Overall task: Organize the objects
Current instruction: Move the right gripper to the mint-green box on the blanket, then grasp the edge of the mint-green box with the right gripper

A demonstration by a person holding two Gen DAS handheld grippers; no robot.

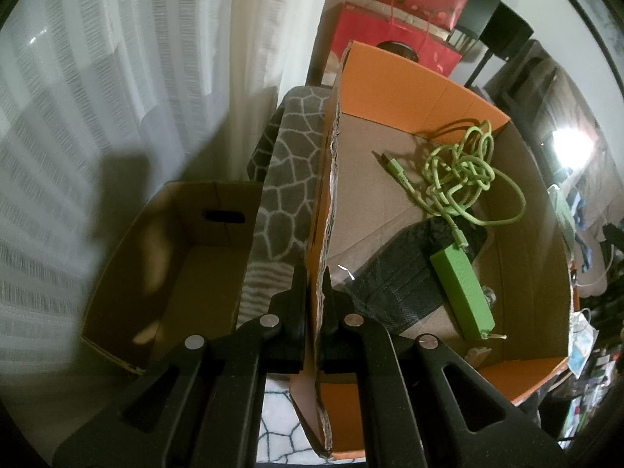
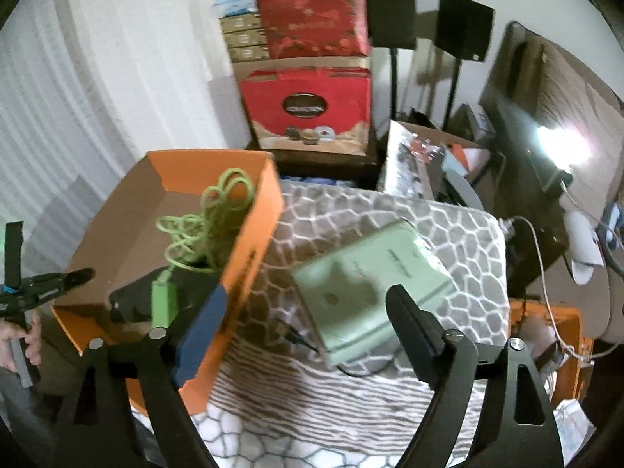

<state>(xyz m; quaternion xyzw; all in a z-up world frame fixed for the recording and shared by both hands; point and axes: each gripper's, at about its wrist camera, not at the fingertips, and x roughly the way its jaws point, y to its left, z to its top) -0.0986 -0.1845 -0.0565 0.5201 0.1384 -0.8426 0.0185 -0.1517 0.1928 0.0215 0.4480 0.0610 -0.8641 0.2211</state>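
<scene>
An orange cardboard box [image 1: 394, 78] stands on a grey patterned blanket [image 1: 288, 179]. It holds a tangled green cable [image 1: 464, 167], a green power bank [image 1: 462, 292] and a black pouch [image 1: 394, 292]. My left gripper [image 1: 316, 284] is shut on the box's left wall [image 1: 325, 210]. In the right wrist view the same box [image 2: 249, 241] is at left with the cable [image 2: 206, 226] and power bank [image 2: 162, 300] inside. My right gripper [image 2: 308, 304] is open and empty, above a pale green book [image 2: 370, 273] lying on the blanket [image 2: 390, 210]. The left gripper [image 2: 58, 280] shows at the far left there.
A plain brown cardboard box [image 1: 171, 273] sits left of the orange one, by a white curtain [image 1: 97, 97]. Red gift boxes [image 2: 308, 105] are stacked behind. A black cable [image 2: 351, 366] runs under the book. Speakers on stands [image 2: 464, 27] and clutter [image 2: 425, 160] stand at the right.
</scene>
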